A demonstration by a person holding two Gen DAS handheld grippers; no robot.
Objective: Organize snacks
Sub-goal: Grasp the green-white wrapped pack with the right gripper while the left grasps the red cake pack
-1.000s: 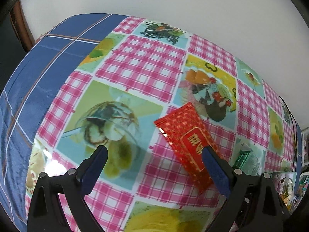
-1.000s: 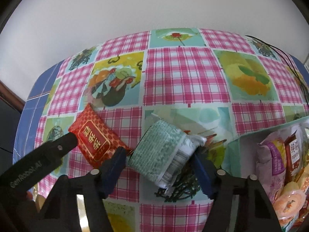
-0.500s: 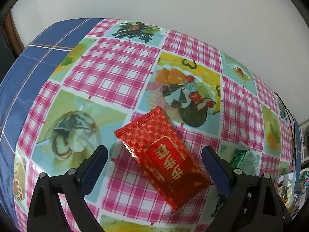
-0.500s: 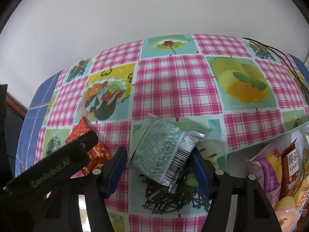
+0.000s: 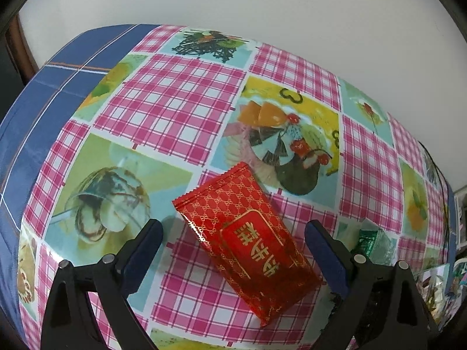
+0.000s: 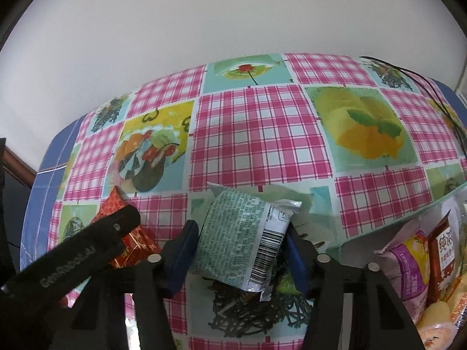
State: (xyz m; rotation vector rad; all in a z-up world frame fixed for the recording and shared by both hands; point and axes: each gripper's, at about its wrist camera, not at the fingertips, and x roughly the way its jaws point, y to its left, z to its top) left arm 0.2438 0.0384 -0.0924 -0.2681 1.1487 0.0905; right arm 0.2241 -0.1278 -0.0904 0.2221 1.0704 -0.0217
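Note:
A red snack packet (image 5: 248,236) with gold lettering lies flat on the checked tablecloth. My left gripper (image 5: 233,242) is open, its fingers on either side of the packet, not touching it. A green snack packet (image 6: 239,236) with a barcode sits between the fingers of my right gripper (image 6: 239,248), which is shut on it. The green packet also shows in the left wrist view (image 5: 373,242). The red packet (image 6: 128,230) lies partly hidden behind the left gripper's arm in the right wrist view.
A container (image 6: 347,243) at the right holds several snack packets, among them a purple one (image 6: 405,274). A black cable (image 6: 437,99) runs along the table's far right. The tablecloth's blue border (image 5: 43,96) marks the left edge. A white wall stands behind.
My left gripper has moved so the red packet sits centred between its open fingers. My right gripper's fingers have closed in on the green packet.

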